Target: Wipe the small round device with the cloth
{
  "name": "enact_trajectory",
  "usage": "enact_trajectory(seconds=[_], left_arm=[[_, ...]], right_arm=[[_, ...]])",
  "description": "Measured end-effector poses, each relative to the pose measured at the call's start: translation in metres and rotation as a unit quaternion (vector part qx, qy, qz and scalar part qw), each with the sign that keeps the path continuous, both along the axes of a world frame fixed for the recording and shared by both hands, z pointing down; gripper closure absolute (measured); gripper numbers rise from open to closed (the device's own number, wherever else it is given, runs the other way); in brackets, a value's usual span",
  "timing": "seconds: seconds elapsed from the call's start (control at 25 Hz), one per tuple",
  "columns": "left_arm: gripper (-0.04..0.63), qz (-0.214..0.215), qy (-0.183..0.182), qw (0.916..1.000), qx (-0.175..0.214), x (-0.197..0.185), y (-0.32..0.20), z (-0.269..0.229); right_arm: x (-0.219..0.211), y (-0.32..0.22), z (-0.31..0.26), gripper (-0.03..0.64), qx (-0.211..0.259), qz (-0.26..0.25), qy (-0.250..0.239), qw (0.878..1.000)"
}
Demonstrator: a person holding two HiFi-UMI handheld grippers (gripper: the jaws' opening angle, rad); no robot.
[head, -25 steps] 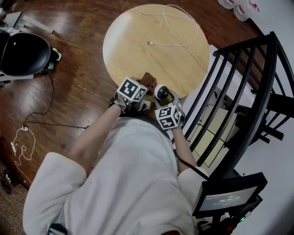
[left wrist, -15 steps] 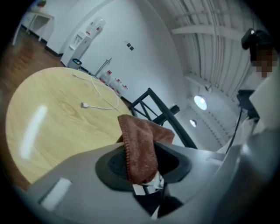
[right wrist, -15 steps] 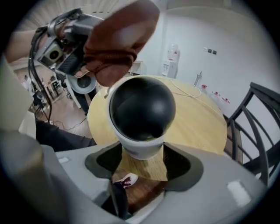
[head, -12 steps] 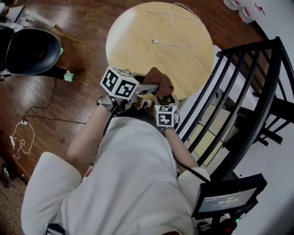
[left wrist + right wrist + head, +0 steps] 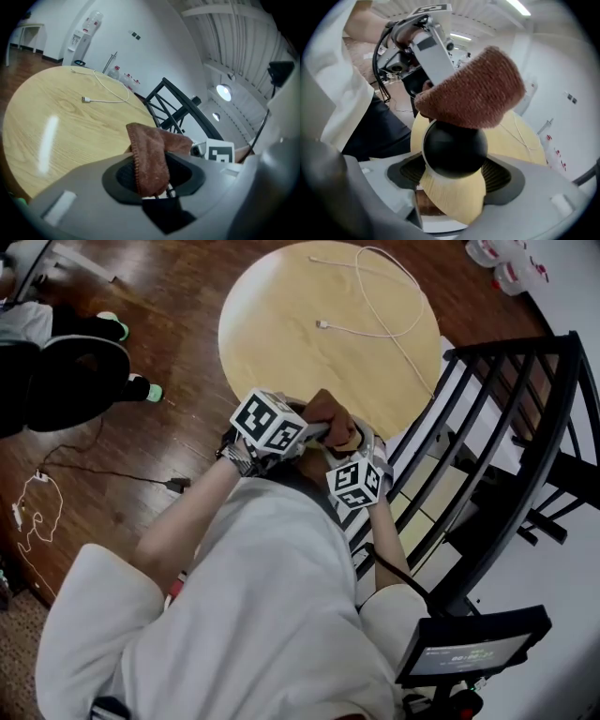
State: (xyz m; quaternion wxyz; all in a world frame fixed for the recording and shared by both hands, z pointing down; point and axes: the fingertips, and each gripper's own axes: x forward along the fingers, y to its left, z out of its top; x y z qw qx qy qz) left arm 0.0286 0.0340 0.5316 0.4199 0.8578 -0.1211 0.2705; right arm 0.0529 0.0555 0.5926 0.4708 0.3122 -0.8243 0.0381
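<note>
The small round device, a black ball on a cream base, sits between the pads of my right gripper. The jaws have just been opening, with the device still between them. A brown cloth lies draped over the top of the ball. My left gripper is shut on that cloth, which folds out past its fingertips. In the head view both grippers meet at the near edge of the round wooden table. There the cloth hides the device, with the left gripper and the right gripper beside it.
A white cable lies looped on the far half of the table. A black metal railing stands close on the right, with a small screen below it. A black chair and loose cords are on the wooden floor at the left.
A second ago the black ball showed bare beside the cloth. The left gripper has lifted and carried the cloth over it, so the cloth now covers the ball.
</note>
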Motion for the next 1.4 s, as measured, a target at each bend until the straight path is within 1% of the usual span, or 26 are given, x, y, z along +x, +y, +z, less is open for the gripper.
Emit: enact_trajectory(seconds=[0.04,0.12,0.2,0.24,0.32,0.44,0.6,0.76,0.92,1.04,1.08,1.12,1.16,1.2,1.24,1.28,1.32,1.36,1.4], left_arm=[[0.451,-0.002,0.001,1.0,-0.005,-0.002,0.001,0.0],[0.451,-0.004,-0.005,1.0,-0.005,-0.007,0.001,0.001],[0.453,-0.004,-0.024,0.9997,0.01,-0.011,-0.002,0.005],[0.453,-0.002,-0.034,0.9993,0.018,-0.012,-0.003,0.006],[0.454,-0.003,-0.04,0.999,0.021,-0.013,-0.006,0.009],[0.454,-0.006,-0.051,0.9986,0.012,-0.014,-0.007,0.017],[0.456,0.003,-0.085,0.9964,0.001,-0.014,-0.008,0.039],[0.456,0.033,-0.14,0.9894,0.018,-0.017,-0.013,0.064],[0.457,0.056,-0.18,0.9808,0.047,-0.018,-0.017,0.077],[0.457,0.076,-0.21,0.9736,0.047,-0.023,-0.013,0.085],[0.457,0.076,-0.212,0.9732,0.048,-0.024,-0.013,0.086],[0.456,0.069,-0.203,0.9752,0.054,-0.023,-0.014,0.086],[0.454,0.051,-0.185,0.979,0.069,-0.022,-0.018,0.082],[0.451,0.02,-0.162,0.9823,0.092,-0.023,-0.026,0.075],[0.451,-0.017,-0.142,0.9831,0.114,-0.029,-0.034,0.065],[0.451,-0.052,-0.127,0.9824,0.127,-0.037,-0.041,0.056],[0.451,-0.079,-0.113,0.9823,0.127,-0.045,-0.045,0.047],[0.451,-0.093,-0.097,0.9835,0.121,-0.049,-0.045,0.038],[0.451,-0.095,-0.079,0.9856,0.115,-0.049,-0.044,0.029]], right_arm=[[-0.003,0.001,-0.001,0.252,-0.003,-0.019,0.002,1.0],[-0.008,0.002,-0.002,0.252,-0.011,-0.039,0.004,0.999],[-0.008,0.003,-0.003,0.252,-0.013,-0.048,0.005,0.999],[-0.008,0.004,-0.003,0.252,-0.013,-0.05,0.005,0.999],[-0.007,0.005,-0.004,0.252,-0.015,-0.05,0.004,0.999],[-0.007,0.006,-0.005,0.252,-0.016,-0.047,0.001,0.999],[-0.006,0.008,-0.006,0.252,-0.014,-0.043,-0.001,0.999],[-0.01,0.007,-0.005,0.252,-0.013,-0.036,-0.002,0.999],[-0.012,0.007,-0.005,0.252,-0.013,-0.027,0.001,1.0],[-0.011,0.006,-0.004,0.252,-0.011,-0.017,0.007,1.0],[-0.011,0.005,-0.003,0.252,-0.01,-0.011,0.008,1.0],[-0.01,0.004,-0.002,0.252,-0.009,-0.004,0.009,1.0],[-0.009,0.004,-0.001,0.252,-0.01,0.005,0.01,1.0],[-0.009,0.003,0.002,0.252,-0.011,0.015,0.011,1.0],[-0.009,0.002,0.004,0.252,-0.014,0.026,0.013,0.999],[-0.009,0.0,0.005,0.252,-0.016,0.039,0.014,0.999],[-0.007,-0.001,0.006,0.252,-0.018,0.055,0.014,0.998],[-0.003,-0.002,0.006,0.252,-0.02,0.074,0.012,0.997],[0.001,-0.002,0.006,0.253,-0.023,0.094,0.01,0.995]])
